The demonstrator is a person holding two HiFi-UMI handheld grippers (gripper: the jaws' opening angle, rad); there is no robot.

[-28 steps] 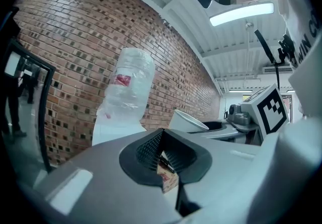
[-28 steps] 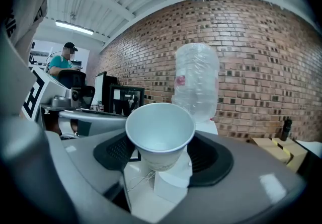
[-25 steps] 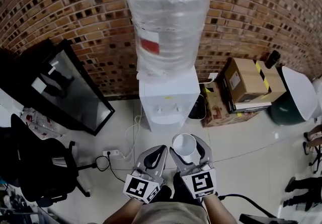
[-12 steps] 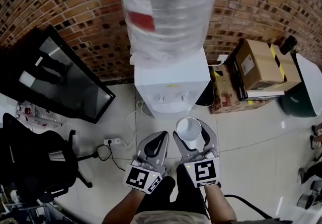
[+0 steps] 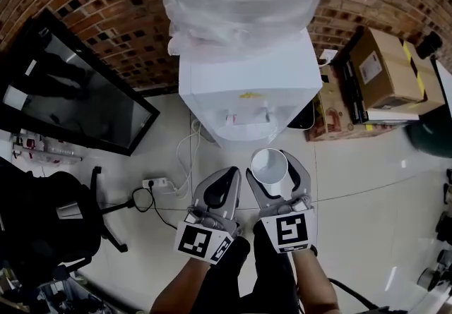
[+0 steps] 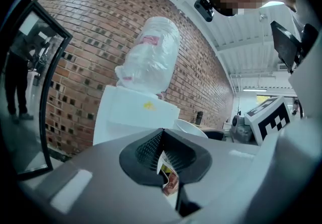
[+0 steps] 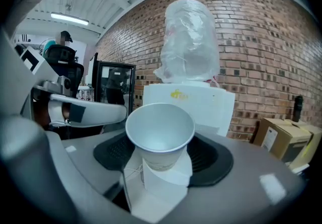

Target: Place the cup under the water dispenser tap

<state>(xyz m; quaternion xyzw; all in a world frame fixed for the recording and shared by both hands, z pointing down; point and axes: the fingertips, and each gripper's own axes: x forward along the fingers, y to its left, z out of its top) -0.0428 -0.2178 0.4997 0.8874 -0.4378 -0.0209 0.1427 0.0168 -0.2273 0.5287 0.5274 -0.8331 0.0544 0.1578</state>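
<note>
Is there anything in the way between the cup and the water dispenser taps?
No, nothing visible. Only bare floor separates the cup in the right gripper from the taps on the water dispenser.

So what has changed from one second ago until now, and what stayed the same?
Both grippers have moved toward the water dispenser, which now looks nearer in the head view. The cup is close in front of its taps, not yet under them. Nothing was taken or released. The right gripper still holds the cup upright; the left gripper stays shut on a printed paper slip.
</note>
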